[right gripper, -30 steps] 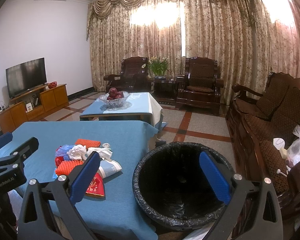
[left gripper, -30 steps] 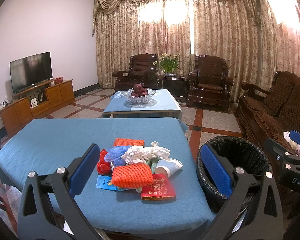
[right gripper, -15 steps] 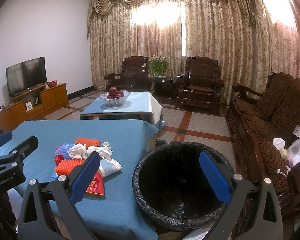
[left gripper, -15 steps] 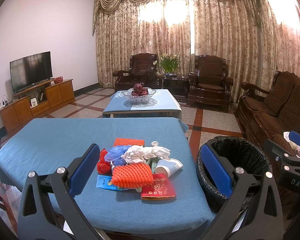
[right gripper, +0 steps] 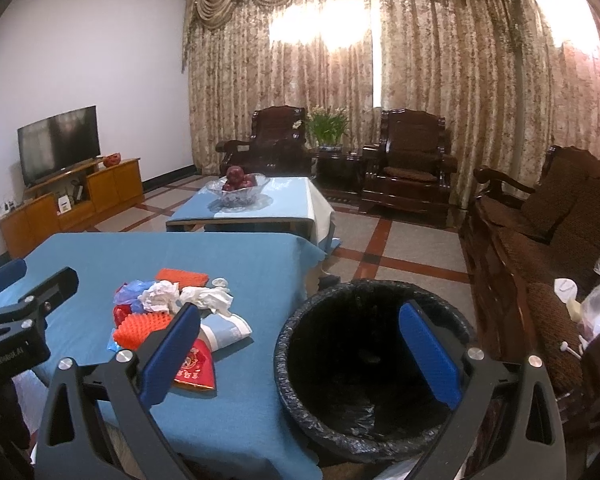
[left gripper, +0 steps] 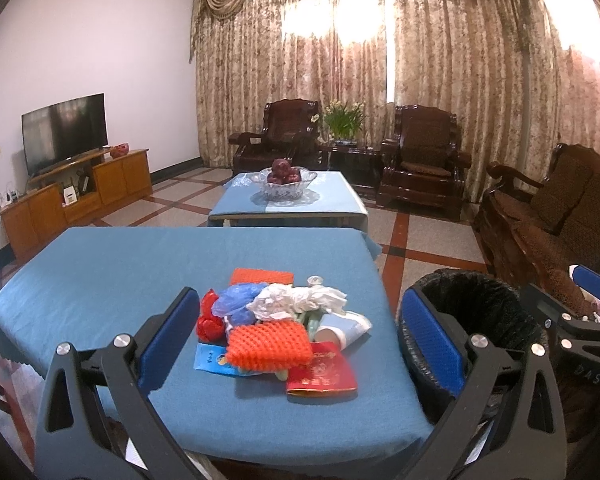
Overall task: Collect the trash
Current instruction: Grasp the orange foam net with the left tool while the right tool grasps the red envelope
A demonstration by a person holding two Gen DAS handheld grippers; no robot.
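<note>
Almost nothing has moved since the earlier frames: the trash pile point(left gripper: 278, 322) lies in the same heap and both tongs hang where they were, with only a slight drift in the views. The pile sits near the right front part of the blue tabletop point(left gripper: 100, 276): an orange foam net point(left gripper: 268, 344) on top at the front, a red envelope point(left gripper: 322, 370) closest to the edge, a paper cup point(left gripper: 342, 328) on its side, white crumpled paper point(left gripper: 296, 302), a blue plastic bag point(left gripper: 236, 300) and a second orange net point(left gripper: 262, 277) behind. The trash bin point(right gripper: 374, 364), lined with a black bag, stands on the floor just beside the tabletop's right edge.

The left tongs point(left gripper: 296, 344) are spread wide and hold nothing, hovering short of the pile; the right tongs point(right gripper: 300, 354) are likewise wide and empty, above the bin's near rim.

The likely trouble is the pile's looseness. A grab at the net could drag the thin envelope or the cup off the near edge, missing the bin. Light paper and film may slip from the flat pads during the carry.
</note>
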